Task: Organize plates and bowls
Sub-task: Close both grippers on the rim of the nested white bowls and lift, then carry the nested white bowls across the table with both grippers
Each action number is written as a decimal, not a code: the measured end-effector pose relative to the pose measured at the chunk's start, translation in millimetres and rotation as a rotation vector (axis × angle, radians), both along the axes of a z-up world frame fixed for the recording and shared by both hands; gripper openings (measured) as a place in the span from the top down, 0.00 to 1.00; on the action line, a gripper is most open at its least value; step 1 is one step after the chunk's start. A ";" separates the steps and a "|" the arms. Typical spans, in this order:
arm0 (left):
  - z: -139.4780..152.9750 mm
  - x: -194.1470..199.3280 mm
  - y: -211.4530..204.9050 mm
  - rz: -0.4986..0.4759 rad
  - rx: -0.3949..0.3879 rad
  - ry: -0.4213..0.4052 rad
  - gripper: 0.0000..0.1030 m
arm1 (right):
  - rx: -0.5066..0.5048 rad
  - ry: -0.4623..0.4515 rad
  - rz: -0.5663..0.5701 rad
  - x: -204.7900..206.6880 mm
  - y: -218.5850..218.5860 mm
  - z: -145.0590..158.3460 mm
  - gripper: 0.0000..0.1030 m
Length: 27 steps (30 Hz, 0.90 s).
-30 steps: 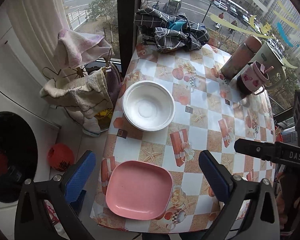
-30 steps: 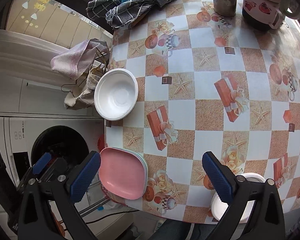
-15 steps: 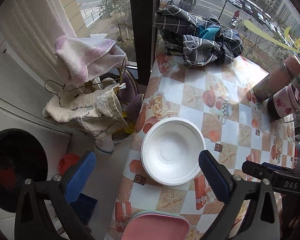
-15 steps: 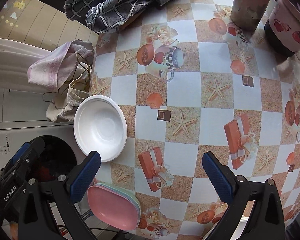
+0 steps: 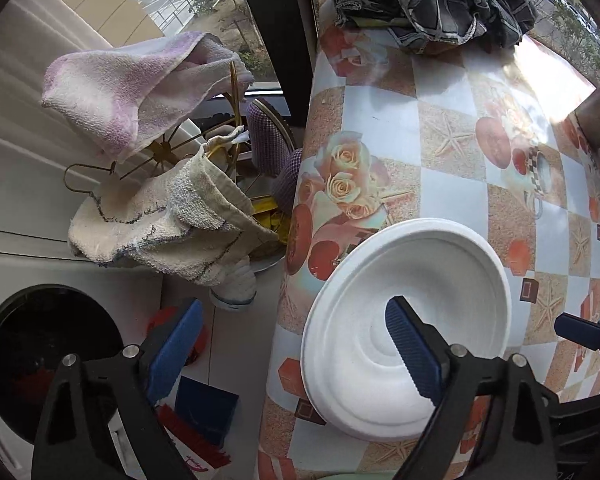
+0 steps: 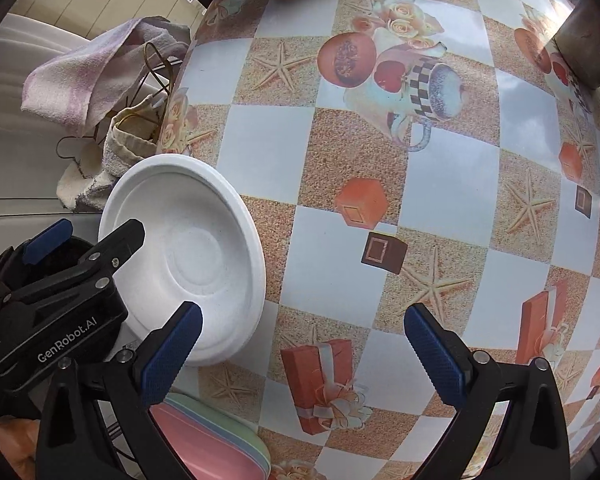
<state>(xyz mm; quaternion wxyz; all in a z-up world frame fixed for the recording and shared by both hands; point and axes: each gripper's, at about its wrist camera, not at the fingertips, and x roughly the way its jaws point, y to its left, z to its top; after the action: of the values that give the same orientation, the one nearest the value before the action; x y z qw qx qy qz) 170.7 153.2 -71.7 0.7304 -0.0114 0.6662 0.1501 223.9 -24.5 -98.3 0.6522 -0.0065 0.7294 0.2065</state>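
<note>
White bowl (image 5: 412,320): at the counter (image 6: 340,160) edge, nine o'clock side, overhanging slightly. Left gripper (image 5: 296,348) straddles its outer rim, fingers closing, not yet gripping, apparently to lift it. Right gripper (image 6: 304,352): fingers spread, empty. Pink plates (image 6: 216,436) stacked at six o'clock.

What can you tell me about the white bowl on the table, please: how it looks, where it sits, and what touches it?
The white bowl is round, shallow and matte, foam-like in look, with a broad stepped rim and concentric rings around a flat bottom. It stands upright and empty at the table's edge, on the patterned tablecloth, its rim slightly overhanging. The left gripper straddles that rim: one finger is above the inside of the bowl, the other outside past the table edge. Its jaws are closing, not yet pressing. The stacked plates lie nearby, apart from it.
</note>
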 end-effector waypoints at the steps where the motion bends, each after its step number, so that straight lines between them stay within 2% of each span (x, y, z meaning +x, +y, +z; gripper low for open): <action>1: -3.4 1.4 0.4 0.000 0.003 0.005 0.14 | 0.005 0.000 0.000 0.6 1.7 -2.1 0.01; 2: -6.2 2.5 0.5 -0.002 0.010 0.011 0.16 | 0.009 -0.001 0.000 1.0 3.2 -4.2 0.01; 4: -12.5 5.7 -0.7 -0.007 0.024 0.033 0.30 | 0.018 0.000 -0.003 1.9 5.3 -7.1 0.03; 5: -16.4 7.1 -1.7 -0.009 0.029 0.050 0.35 | 0.027 0.005 -0.006 2.3 6.9 -8.9 0.12; 6: -20.5 8.1 -2.9 -0.011 0.020 0.065 0.49 | 0.034 0.013 -0.011 2.4 7.5 -10.6 0.27; 7: -24.3 8.7 -4.5 -0.012 0.000 0.078 0.61 | 0.043 0.026 -0.014 2.5 8.2 -12.6 0.34; 8: -27.3 9.3 -6.6 -0.010 -0.020 0.087 0.66 | 0.057 0.044 -0.022 2.7 8.4 -15.5 0.40; 9: -28.0 9.2 -9.7 -0.013 -0.019 0.086 0.68 | 0.075 0.068 -0.033 3.1 7.4 -18.9 0.49; 10: -27.4 9.2 -13.7 -0.026 -0.003 0.081 0.68 | 0.101 0.093 -0.050 3.5 5.0 -21.9 0.53; 12: -27.8 9.1 -21.0 -0.051 -0.014 0.087 0.68 | 0.125 0.121 -0.062 4.1 1.9 -25.7 0.69; 14: -29.2 8.4 -31.3 -0.076 -0.030 0.098 0.69 | 0.122 0.124 -0.050 3.3 -0.4 -26.6 0.78; 20: -33.4 4.3 -80.8 -0.165 -0.071 0.113 0.69 | 0.074 0.118 -0.013 -7.0 -32.0 -24.0 0.80; 27: -36.2 -4.6 -150.8 -0.286 -0.104 0.124 0.69 | 0.001 0.141 -0.064 -23.2 -91.5 -26.6 0.80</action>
<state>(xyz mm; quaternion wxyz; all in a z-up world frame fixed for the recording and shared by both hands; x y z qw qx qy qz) 166.1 2.4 -107.9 0.7002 0.0551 0.7117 0.0101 200.7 -116.0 -124.8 0.6053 0.0316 0.7733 0.1860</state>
